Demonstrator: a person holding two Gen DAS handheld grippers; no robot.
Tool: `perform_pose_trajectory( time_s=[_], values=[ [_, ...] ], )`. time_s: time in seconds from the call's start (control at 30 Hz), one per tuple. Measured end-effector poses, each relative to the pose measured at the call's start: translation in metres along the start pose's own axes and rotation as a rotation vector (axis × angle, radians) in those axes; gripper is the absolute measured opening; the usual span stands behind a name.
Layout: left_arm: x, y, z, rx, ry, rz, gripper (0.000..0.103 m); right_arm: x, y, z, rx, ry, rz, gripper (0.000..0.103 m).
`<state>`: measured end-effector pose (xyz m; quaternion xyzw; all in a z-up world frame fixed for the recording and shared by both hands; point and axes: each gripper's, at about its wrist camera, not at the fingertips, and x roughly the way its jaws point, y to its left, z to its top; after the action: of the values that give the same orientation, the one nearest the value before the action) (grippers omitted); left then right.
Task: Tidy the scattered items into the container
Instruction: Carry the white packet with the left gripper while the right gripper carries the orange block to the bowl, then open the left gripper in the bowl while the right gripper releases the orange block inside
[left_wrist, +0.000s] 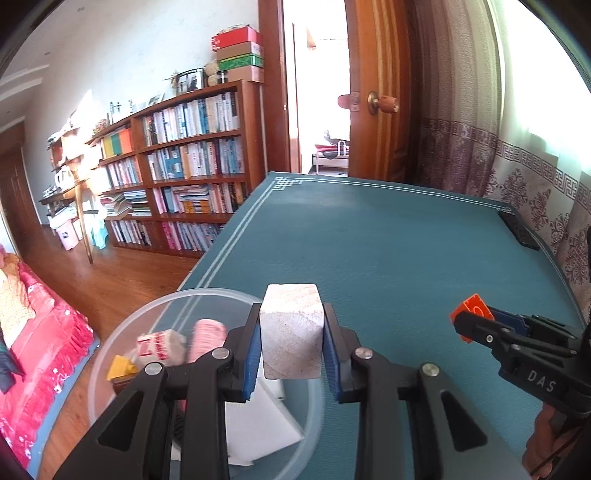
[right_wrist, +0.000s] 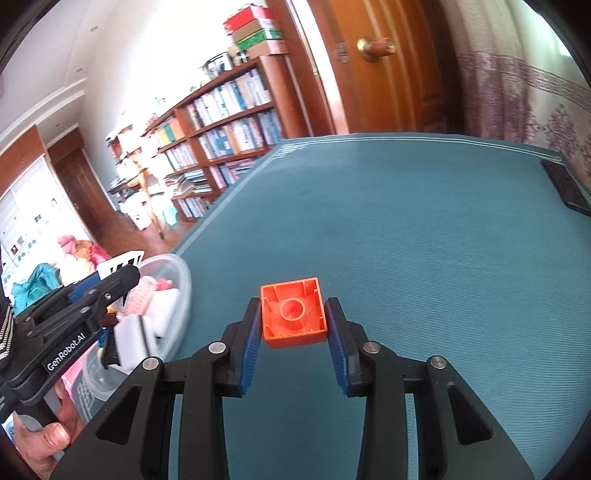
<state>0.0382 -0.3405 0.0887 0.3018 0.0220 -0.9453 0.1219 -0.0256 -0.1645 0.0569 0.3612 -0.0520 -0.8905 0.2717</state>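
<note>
left wrist view: the left gripper (left_wrist: 291, 339) clamps a wooden block (left_wrist: 290, 334) between its blue pads, held above the clear bowl (left_wrist: 122, 332) at the mat's (left_wrist: 388, 251) near left edge. right wrist view: the right gripper (right_wrist: 294, 325) pinches an orange brick (right_wrist: 293, 313), hollow side up, over the mat right of the bowl (right_wrist: 181, 295).

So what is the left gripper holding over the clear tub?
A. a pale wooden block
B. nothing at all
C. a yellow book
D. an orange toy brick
A. The left gripper is clamped on a pale wooden block above the clear tub, while the orange toy brick sits in the right gripper.
</note>
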Motion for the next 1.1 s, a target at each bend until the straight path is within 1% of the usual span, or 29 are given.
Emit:
perform_pose_trajectory(
  time_s=[0.27, 0.53, 0.83, 1.1],
  values=[
    [-0.004, 0.046, -0.004, -0.027, 0.008, 0.043, 0.033, 0.015, 0.046, 0.002, -0.049, 0.009, 0.056, 0.037],
    [0.004, 0.085, -0.012, -0.072, 0.048, 0.056, 0.033, 0.028, 0.082, 0.004, -0.091, 0.022, 0.095, 0.037],
    [0.011, 0.102, -0.018, -0.124, 0.070, 0.036, 0.033, 0.047, 0.121, 0.010, -0.151, 0.040, 0.134, 0.037],
    [0.015, 0.112, -0.019, -0.140, 0.076, 0.037, 0.033, 0.071, 0.140, 0.012, -0.174, 0.068, 0.154, 0.037]
  ],
)
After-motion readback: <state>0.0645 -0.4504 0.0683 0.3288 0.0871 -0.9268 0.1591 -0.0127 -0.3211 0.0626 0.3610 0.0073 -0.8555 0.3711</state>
